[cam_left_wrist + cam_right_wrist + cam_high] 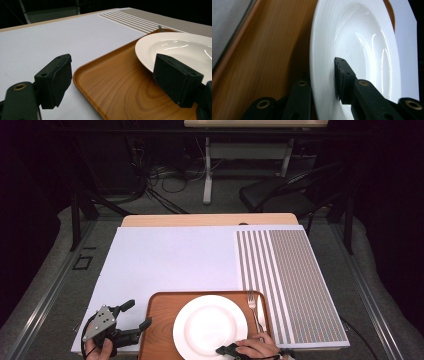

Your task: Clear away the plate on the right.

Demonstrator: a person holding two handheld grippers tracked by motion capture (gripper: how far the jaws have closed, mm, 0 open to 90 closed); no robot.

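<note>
Plate (362,50) rim sits between my right gripper's (324,82) jaws, loosely pinched; left gripper (112,80), jaws open, straddles tray (120,82) edge. Lifting could slip it onto fork (254,307).

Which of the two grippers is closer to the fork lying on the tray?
Right. The right gripper sits at the white plate's near rim, just beside the fork. The left gripper is at the tray's opposite edge, across the plate.
</note>
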